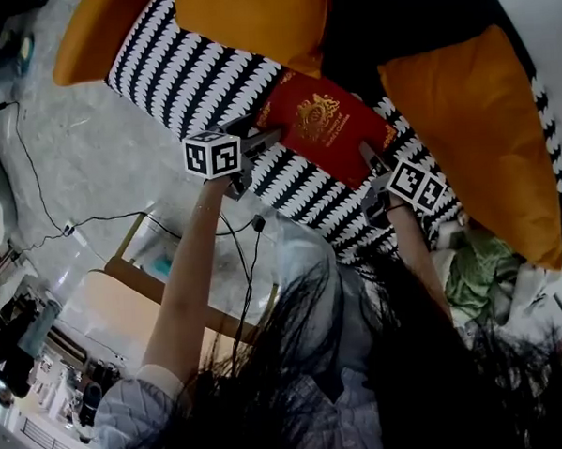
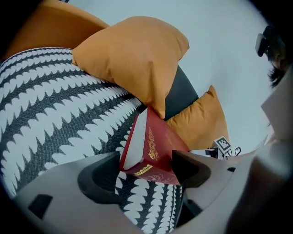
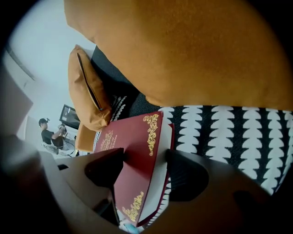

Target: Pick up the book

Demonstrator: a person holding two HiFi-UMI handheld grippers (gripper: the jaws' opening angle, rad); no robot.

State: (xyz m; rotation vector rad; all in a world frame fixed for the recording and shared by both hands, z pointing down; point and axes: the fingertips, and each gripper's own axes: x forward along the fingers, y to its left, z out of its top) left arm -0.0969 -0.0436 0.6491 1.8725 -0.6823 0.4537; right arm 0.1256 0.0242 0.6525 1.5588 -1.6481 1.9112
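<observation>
Book [image 1: 318, 123], red-covered, rests on the striped sofa seat [image 1: 198, 73] among orange cushions [image 1: 463, 115]. Our left gripper [image 1: 258, 143] clamps one near corner and our right gripper [image 1: 372, 165] the other. We should raise both ends evenly, so neither corner slips.

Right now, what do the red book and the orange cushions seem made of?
The book looks hardbound: smooth dark-red cover, gilt ornament, pale paper page edges. The cushions seem matte orange woven cloth, softly creased, seamed at the edges; weave too fine to tell.
</observation>
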